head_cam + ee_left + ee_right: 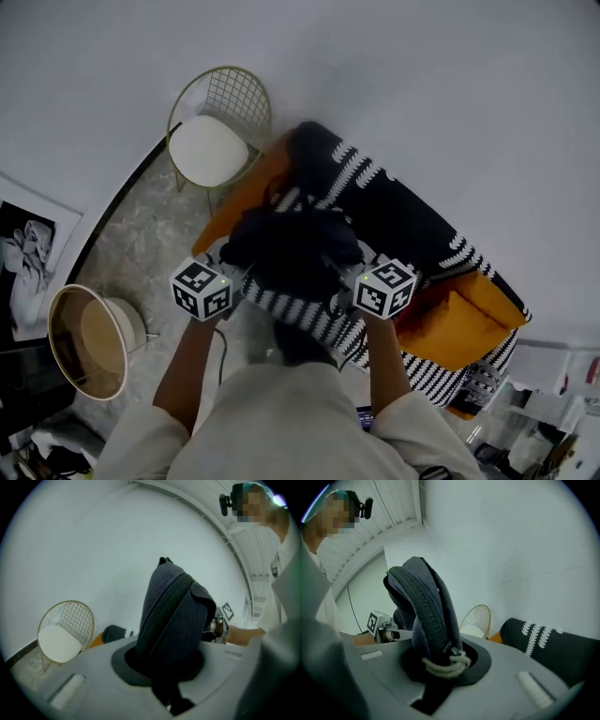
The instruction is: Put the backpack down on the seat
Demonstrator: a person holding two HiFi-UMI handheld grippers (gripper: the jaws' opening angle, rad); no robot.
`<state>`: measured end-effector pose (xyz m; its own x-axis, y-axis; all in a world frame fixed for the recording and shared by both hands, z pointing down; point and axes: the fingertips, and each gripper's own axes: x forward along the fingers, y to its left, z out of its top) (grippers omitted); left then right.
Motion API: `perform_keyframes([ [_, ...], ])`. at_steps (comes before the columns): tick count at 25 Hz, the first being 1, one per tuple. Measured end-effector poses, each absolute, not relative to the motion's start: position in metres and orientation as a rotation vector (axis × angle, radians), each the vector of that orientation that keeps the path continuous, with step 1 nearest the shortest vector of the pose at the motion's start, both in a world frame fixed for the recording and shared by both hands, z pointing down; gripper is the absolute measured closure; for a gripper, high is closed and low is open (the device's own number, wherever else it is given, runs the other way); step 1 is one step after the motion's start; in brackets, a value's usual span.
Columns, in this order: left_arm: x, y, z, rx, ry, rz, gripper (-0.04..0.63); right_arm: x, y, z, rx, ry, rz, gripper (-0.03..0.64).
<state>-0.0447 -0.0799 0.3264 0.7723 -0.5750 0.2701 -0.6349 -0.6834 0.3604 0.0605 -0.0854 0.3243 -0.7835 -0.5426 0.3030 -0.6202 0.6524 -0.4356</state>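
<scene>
Matt dark woven cloth on backpack [291,248]; coarse-toothed zip [429,616], pale cord pull [443,665]. Brass-coloured wire mesh chair [239,94], smooth white pad [208,150]. Veined floor [141,234], possibly polished stone.

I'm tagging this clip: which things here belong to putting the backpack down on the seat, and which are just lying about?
In the job:
backpack
left gripper and right gripper, both shut on it
sofa, probably the seat

Just around:
wire chair
round side table
black-and-white picture

The backpack [291,248] is dark navy, the sofa [403,211] black with white stripes, the chair [234,98] gold.
</scene>
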Motion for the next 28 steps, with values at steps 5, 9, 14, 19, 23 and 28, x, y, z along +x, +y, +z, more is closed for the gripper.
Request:
perform_keyframes([
  [5, -0.029, -0.145, 0.363, 2.465, -0.925, 0.217, 0.543, 0.076, -0.152, 0.362, 0.919, -2.689, 0.857, 0.577],
  [9, -0.028, -0.179, 0.395, 2.402, -0.937, 0.234, 0.543, 0.076, -0.192, 0.396, 0.867, -2.667, 0.924, 0.577],
  [14, -0.027, -0.222, 0.44, 2.335, -0.965, 0.244, 0.543, 0.076, -0.242, 0.443, 0.807, -2.638, 0.981, 0.575],
  [19, -0.033, -0.256, 0.481, 2.263, -0.992, 0.223, 0.543, 0.068, -0.283, 0.485, 0.757, -2.612, 1.009, 0.572],
  [23, -0.036, -0.291, 0.518, 2.22, -1.007, 0.231, 0.543, 0.063, -0.323, 0.524, 0.753, -2.583, 1.035, 0.569],
  [28, -0.036, -0.328, 0.562, 2.165, -1.03, 0.231, 0.543, 0.06, -0.364, 0.569, 0.774, -2.543, 1.064, 0.568],
])
